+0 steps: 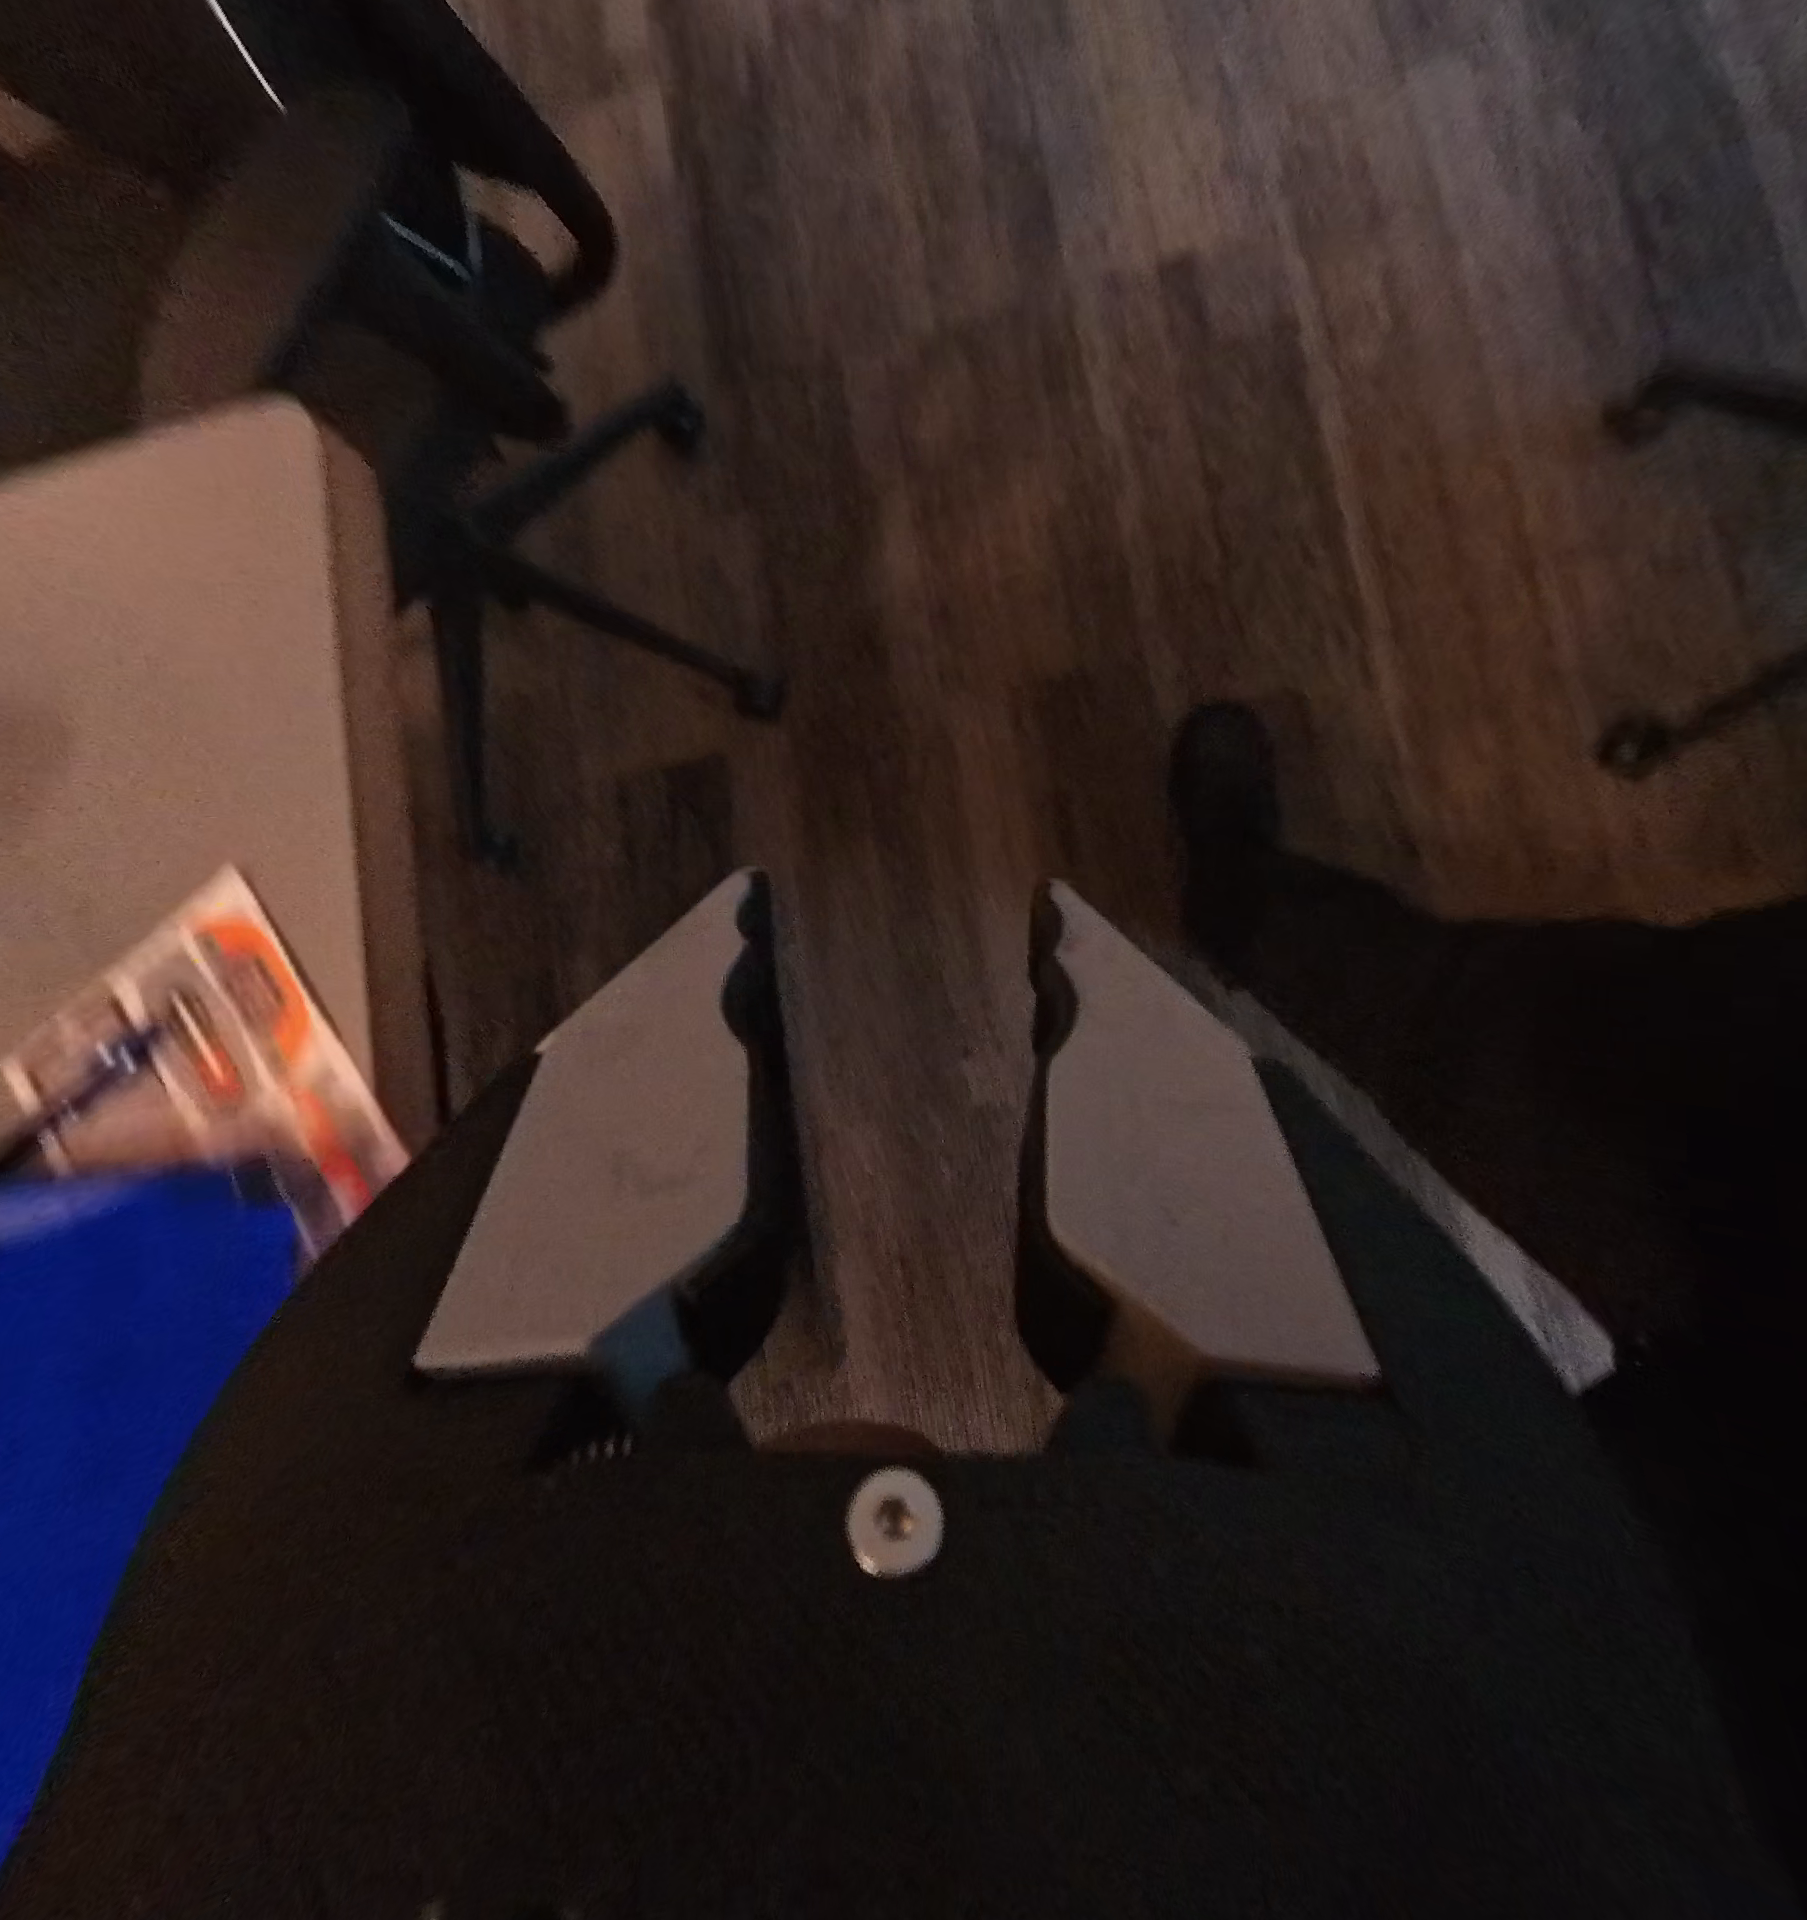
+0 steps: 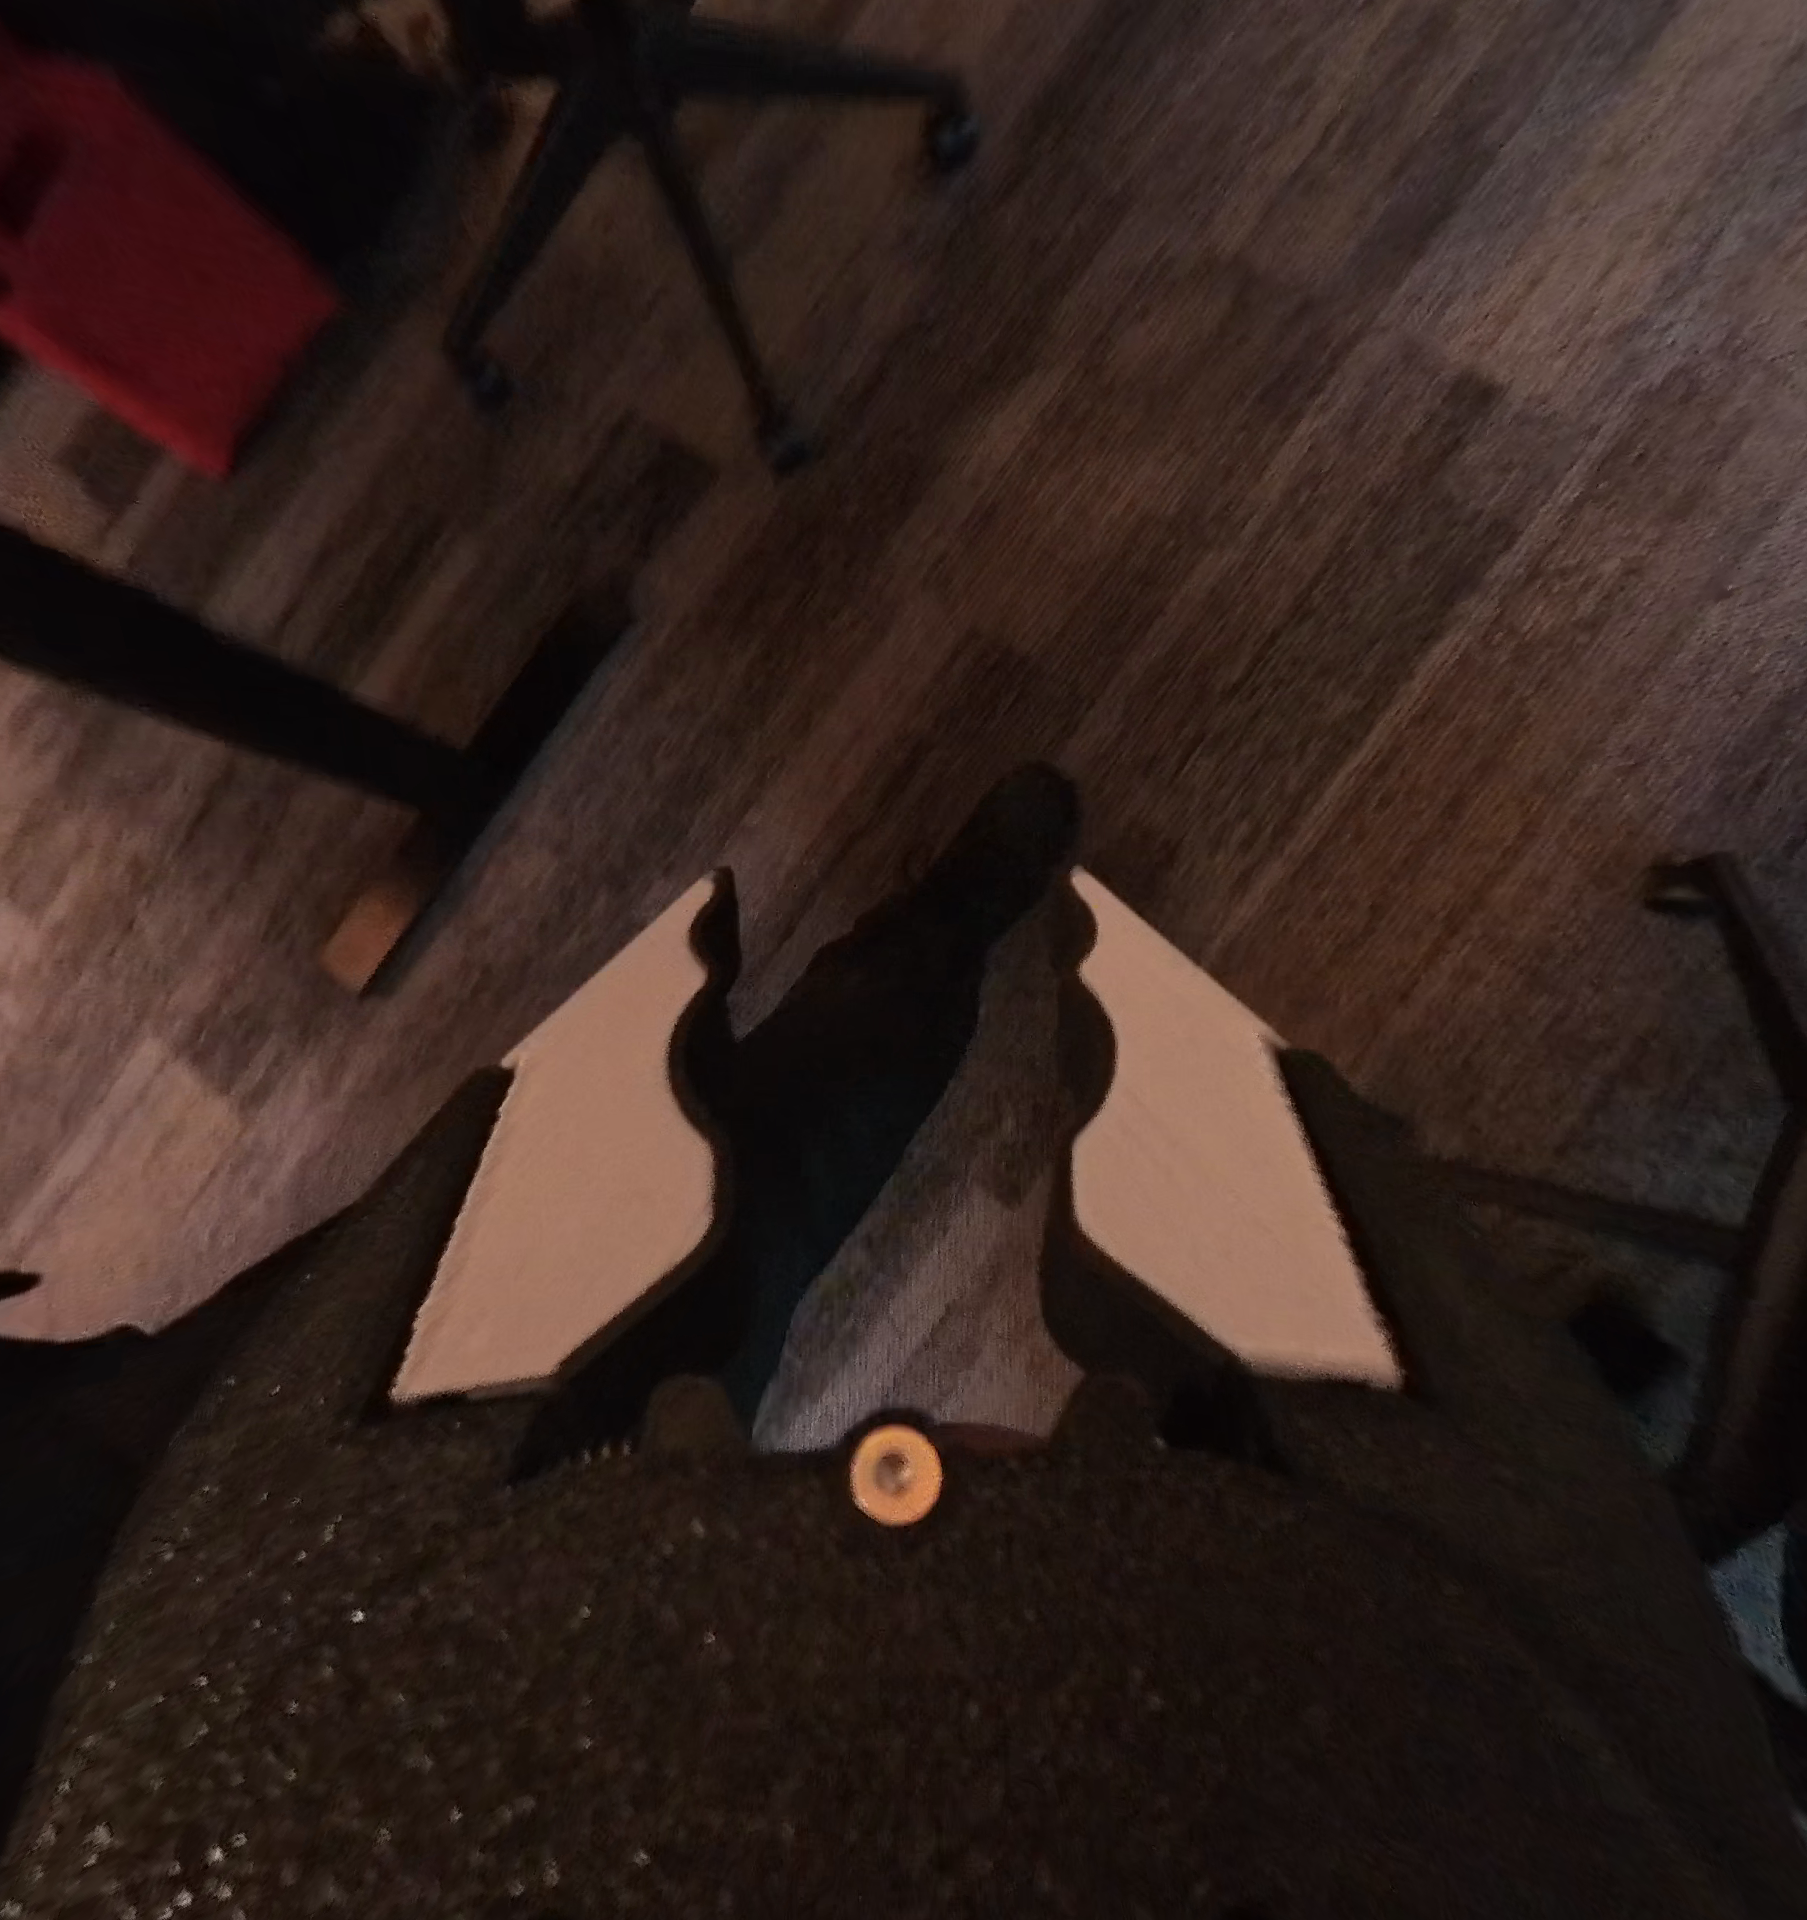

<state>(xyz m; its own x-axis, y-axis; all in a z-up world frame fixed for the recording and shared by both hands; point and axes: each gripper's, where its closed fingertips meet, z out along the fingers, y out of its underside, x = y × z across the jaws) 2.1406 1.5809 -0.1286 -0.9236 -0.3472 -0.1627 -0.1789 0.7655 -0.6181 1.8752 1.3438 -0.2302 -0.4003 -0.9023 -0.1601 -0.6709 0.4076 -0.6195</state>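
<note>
Both views are dim and blurred and look down at a grey-brown carpeted floor (image 1: 1086, 416). My left gripper (image 1: 904, 904) is open and empty, high above the floor, just right of a pale table corner (image 1: 130, 644). A blue box (image 1: 99, 1455) and a clear packet with orange print (image 1: 224, 1049) sit at that table's near edge. My right gripper (image 2: 899, 894) is open and empty above the floor (image 2: 1294, 520). A dark shoe-like shape (image 2: 940, 956) lies beneath its fingers.
A black wheeled office chair base (image 1: 566, 592) stands by the table. Another wheeled base (image 2: 712, 208), a red object (image 2: 120, 270) and a dark table leg (image 2: 203, 675) show in the right wrist view. Thin dark legs (image 1: 1730, 582) stand at the right. One gripper's finger ends stand about 35 cm off the other's.
</note>
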